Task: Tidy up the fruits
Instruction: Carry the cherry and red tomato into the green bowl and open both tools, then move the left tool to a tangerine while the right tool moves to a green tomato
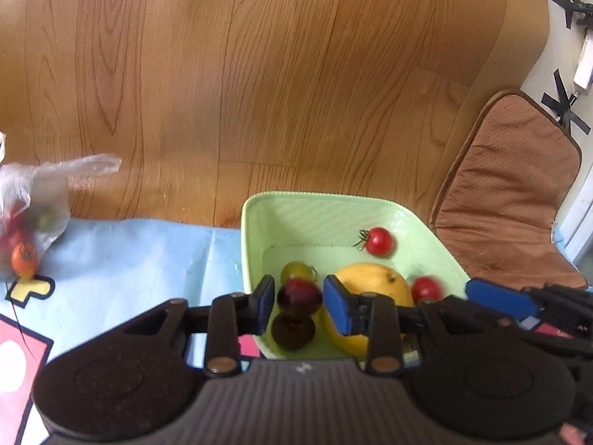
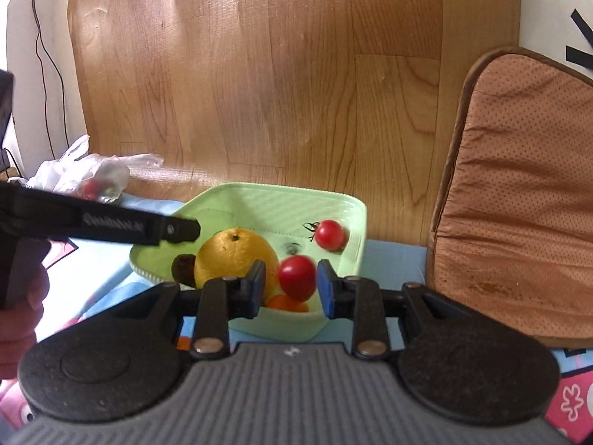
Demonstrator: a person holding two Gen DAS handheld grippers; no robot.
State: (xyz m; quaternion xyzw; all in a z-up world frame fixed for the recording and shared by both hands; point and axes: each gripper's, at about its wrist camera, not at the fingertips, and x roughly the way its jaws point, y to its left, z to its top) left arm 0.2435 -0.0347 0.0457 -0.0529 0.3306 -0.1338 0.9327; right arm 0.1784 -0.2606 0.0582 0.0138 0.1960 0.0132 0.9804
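A pale green square bowl (image 1: 255, 222) (image 2: 355, 222) holds a yellow orange (image 1: 374, 282) (image 2: 229, 256), a stemmed red cherry tomato (image 1: 378, 241) (image 2: 330, 235), a green grape (image 1: 294, 271) and a dark round fruit (image 1: 292, 330). My left gripper (image 1: 298, 302) is open over the bowl, with a blurred dark purple fruit (image 1: 299, 295) between its pads, not touching them. My right gripper (image 2: 291, 289) is open, with a blurred red tomato (image 2: 296, 277) between its pads and apart from them. An orange tomato (image 2: 287, 302) lies below it.
A clear plastic bag (image 1: 33, 204) (image 2: 89, 174) with more small fruits lies at the left on a blue patterned mat (image 1: 129, 259). A brown cushion (image 1: 511, 193) (image 2: 519, 193) stands right of the bowl. A wooden floor lies beyond.
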